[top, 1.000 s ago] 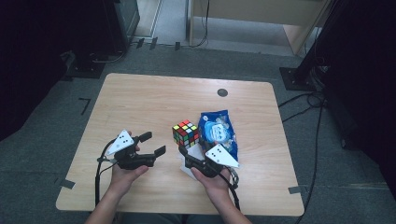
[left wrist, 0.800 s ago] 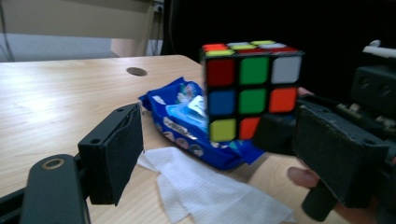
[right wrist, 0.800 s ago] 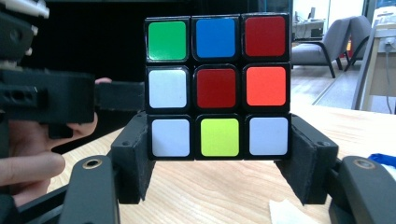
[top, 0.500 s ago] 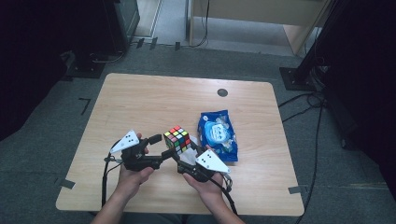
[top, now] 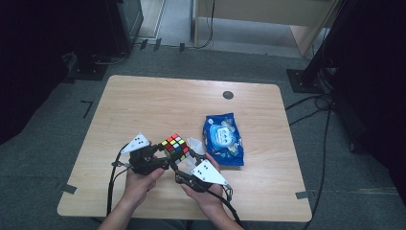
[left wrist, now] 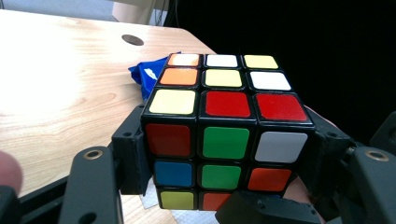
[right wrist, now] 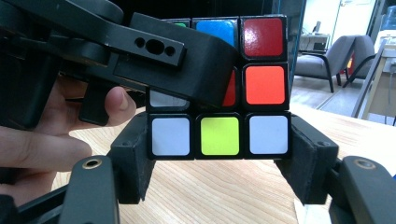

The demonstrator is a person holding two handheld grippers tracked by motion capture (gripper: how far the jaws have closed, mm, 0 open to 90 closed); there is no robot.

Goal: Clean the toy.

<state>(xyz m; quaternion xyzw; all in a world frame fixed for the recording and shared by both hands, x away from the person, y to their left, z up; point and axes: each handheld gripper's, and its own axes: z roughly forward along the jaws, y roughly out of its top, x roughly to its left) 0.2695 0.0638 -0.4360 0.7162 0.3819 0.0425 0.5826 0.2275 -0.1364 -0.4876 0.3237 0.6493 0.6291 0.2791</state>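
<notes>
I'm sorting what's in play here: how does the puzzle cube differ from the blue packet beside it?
The puzzle cube is rigid, boxy and many-coloured; the blue packet is soft, flat and crinkled. The cube is held up off the table, clamped between the left gripper and the right gripper; the packet lies untouched on the wood. Both sit near the person's edge.

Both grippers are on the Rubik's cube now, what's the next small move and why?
Probably twist one layer. The left gripper, jaws just closed, clamps the Rubik's cube by its sides, and the right gripper clamps the white-yellow-white row, with the cube held off the table. With both grips set on separate layers, rolling one wrist against the other looks like the natural next step.
</notes>
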